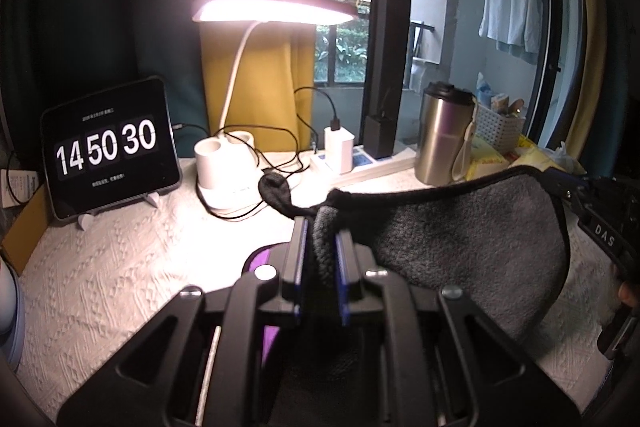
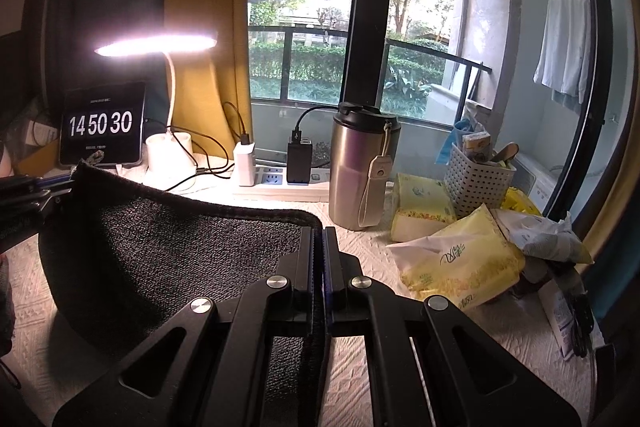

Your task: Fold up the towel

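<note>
Both grippers, left (image 1: 322, 247) and right (image 2: 319, 247), clench corners of the grey towel (image 1: 440, 243), lifted above the white tablecloth (image 1: 120, 267) before the lamp (image 1: 276, 13); next, seemingly, carrying this edge over to fold.

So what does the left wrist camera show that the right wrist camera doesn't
Only the left wrist view shows a purple item on the tablecloth beside the left gripper, and that gripper shut on bunched dark grey towel.

Only the right wrist view shows the right gripper clamped on the towel's black-trimmed edge, and the white crumpled bag on the yellow tissue packs.

Both show the towel held up between the grippers, the lit desk lamp, the tablet clock reading 14 50 30, the steel tumbler and the white perforated basket.
</note>
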A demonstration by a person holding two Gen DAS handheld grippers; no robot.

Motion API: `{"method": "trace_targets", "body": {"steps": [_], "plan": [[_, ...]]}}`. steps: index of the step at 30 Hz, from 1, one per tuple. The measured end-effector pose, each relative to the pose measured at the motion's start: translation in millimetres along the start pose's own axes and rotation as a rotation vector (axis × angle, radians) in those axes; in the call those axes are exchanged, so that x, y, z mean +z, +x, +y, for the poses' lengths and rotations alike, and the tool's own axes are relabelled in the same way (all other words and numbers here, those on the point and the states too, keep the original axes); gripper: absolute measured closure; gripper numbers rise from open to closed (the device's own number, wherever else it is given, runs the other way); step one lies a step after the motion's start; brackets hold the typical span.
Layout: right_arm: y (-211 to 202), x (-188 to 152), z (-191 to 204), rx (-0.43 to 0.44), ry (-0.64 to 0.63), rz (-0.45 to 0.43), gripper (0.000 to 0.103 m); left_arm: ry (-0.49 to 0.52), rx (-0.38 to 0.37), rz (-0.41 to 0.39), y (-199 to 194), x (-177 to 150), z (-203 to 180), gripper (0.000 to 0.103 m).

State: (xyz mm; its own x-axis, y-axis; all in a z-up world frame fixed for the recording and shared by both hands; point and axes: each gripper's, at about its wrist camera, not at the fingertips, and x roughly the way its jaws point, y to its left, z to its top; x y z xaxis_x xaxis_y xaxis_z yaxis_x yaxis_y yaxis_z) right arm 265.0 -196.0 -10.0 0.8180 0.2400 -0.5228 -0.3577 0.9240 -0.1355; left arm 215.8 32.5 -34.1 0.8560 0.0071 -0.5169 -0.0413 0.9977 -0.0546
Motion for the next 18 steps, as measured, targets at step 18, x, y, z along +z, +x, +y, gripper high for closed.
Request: {"method": "trace_targets", "body": {"steps": [18], "plan": [[60, -2, -7, 0.012, -0.008, 0.058, 0.099, 0.031, 0.053, 0.089, 67, -1, 5, 0.088]]}}
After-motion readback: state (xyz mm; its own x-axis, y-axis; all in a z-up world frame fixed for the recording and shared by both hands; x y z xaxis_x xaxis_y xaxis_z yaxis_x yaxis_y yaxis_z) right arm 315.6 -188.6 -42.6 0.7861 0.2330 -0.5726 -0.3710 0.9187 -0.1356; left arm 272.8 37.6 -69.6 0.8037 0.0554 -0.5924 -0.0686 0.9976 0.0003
